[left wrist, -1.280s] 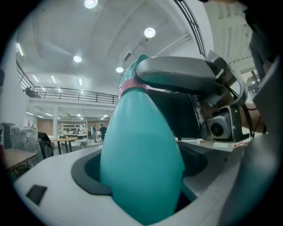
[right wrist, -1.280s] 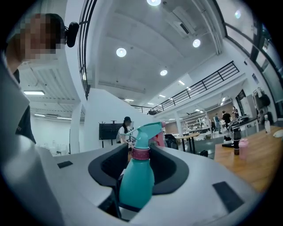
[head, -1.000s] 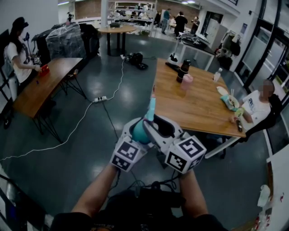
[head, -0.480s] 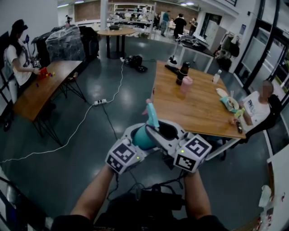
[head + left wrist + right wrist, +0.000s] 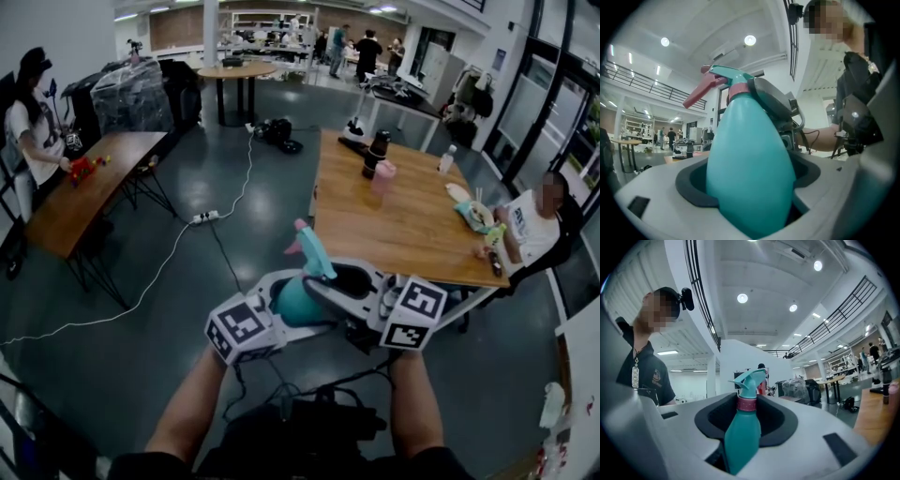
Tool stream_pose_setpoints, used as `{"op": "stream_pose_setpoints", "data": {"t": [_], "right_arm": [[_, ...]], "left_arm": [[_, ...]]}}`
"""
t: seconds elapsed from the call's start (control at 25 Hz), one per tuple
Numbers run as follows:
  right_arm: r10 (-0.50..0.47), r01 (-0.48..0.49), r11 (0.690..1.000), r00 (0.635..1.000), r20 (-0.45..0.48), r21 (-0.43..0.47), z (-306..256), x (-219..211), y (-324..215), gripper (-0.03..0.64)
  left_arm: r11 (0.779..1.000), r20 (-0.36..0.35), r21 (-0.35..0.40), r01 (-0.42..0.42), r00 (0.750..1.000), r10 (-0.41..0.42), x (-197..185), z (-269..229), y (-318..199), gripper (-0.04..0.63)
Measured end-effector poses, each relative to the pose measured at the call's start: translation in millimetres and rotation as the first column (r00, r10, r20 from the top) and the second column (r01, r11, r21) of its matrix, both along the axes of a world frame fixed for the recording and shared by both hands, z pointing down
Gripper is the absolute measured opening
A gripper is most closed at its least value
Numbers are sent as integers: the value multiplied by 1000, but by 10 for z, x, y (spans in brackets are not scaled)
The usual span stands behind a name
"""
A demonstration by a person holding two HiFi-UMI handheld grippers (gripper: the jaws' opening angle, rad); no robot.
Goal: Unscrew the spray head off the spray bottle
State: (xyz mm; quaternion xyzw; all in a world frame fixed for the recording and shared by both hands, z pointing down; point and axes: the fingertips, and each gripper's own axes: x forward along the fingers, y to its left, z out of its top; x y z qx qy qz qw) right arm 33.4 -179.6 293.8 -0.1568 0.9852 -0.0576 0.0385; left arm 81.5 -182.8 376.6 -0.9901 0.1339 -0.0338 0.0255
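In mid-air, clear of the worktop (image 5: 403, 220), the one spray bottle (image 5: 750, 154) is held between two grippers; the left gripper (image 5: 749, 197) has its jaws clamped round its widest part; the right gripper (image 5: 746, 420) has just been closing its jaws, now snug on the single spray head (image 5: 749, 378) at the pink collar (image 5: 746, 403); the grip for unscrewing looks set; next, the collar needs twisting against a steady bottle.

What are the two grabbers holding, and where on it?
One teal spray bottle. The left gripper clamps its fat body; the right gripper, whose jaws have just been closing, pinches the pink collar below the spray head.
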Motion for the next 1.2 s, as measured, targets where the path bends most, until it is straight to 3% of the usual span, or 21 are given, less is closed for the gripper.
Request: {"op": "stream_pose_setpoints", "data": {"t": [0.12,0.24,0.44,0.68,0.84,1.2], "right_arm": [[-61,61,998,998,20,-4,-6,7,54,138],[-62,62,998,998,28,11,-22,5,70,141],[37,-38,997,999,12,74,-71,-28,40,151],[168,-164,981,985,-32,103,-74,-29,-60,169],[250,-245,965,967,-47,88,-74,-19,-110,169],[337,-336,941,936,-98,25,2,-77,-206,167]], "left_arm": [[999,-1,-7,-44,999,44,4,-9,73,439],[1000,-10,-2,-30,1000,30,6,-31,74,439],[995,-41,24,99,994,-98,-26,-97,-99,439],[974,-67,21,226,972,-225,-176,-119,-336,438],[952,-60,24,304,951,-303,-238,-89,-452,439],[915,-17,38,401,916,-400,-205,11,-576,439]]}}
